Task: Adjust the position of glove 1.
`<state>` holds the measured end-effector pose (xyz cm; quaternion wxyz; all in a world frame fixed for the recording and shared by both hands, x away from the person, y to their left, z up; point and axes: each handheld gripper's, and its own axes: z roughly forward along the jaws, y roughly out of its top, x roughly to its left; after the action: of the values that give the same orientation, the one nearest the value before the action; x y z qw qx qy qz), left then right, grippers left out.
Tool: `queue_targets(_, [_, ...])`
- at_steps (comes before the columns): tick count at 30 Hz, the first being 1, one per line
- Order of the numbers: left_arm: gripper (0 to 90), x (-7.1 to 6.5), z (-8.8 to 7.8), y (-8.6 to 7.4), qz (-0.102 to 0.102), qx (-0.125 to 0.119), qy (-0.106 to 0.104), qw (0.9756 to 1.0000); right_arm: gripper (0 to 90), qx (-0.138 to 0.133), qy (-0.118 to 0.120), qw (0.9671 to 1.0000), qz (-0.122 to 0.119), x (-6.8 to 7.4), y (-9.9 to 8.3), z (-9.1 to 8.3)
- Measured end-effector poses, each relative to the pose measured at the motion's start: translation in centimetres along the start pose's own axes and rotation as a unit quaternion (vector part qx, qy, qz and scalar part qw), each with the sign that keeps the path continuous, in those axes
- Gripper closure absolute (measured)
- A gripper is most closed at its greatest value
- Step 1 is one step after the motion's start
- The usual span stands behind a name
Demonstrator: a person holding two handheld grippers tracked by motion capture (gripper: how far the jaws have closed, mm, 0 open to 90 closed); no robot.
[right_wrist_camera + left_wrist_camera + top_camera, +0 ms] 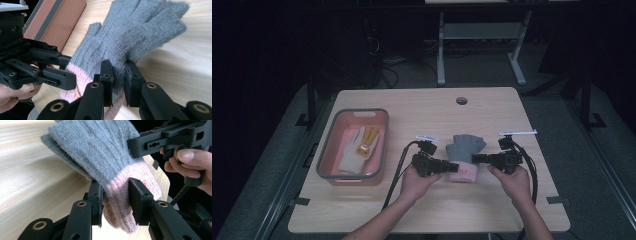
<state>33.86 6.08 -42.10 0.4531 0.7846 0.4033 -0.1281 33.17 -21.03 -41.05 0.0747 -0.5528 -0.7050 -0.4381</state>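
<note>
Grey knitted glove with a pink cuff (464, 156): sits mid-table, just right of centre, pinched at the cuff end from both sides.

Left to right:
- Pink plastic bin with a grey rim (326, 150) near the left edge of the light wooden table (422, 107). 1 cream-and-yellow knitted glove (359, 148) already lies inside.
- Left claw (451, 165): clamped on the pink cuff edge, knit bunched between the pads per the left gripper view (113, 202).
- Right claw (477, 158): clamped on the grey knit just above the cuff (117, 75).

Progress, my read: 1 glove binned, this 1 gripped by both claws, transfer to the bin not done. Left to do: carry it left over the rim, release. Fingers of the glove point away from the person, cuff toward them.

Unclear:
- Whether the glove is off the table or touching it; high view too dark and small.
- Could be 2 layers or 2 gloves stacked; left gripper view hints at a second grey edge, can't confirm.
- Bin contents under the cream glove hidden.
</note>
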Motion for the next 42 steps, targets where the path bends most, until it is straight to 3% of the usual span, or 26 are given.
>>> queue_targets(9, [65.2,0.4,-2.4,0.0,0.0,-0.014,0.007,0.9999,78.7,0.005,0.012,0.9998,-0.014,1.8,1.2,1.0])
queue_targets(15, [65.3,0.9,-3.7,0.1,0.0,-0.015,0.011,0.9998,78.7,0.007,0.021,0.9997,-0.011,2.6,1.8,1.8])
queue_targets(42, [65.2,2.3,-9.2,0.2,0.001,-0.052,0.03,0.9982,78.7,0.015,0.038,0.998,-0.048,7.4,5.1,4.4])
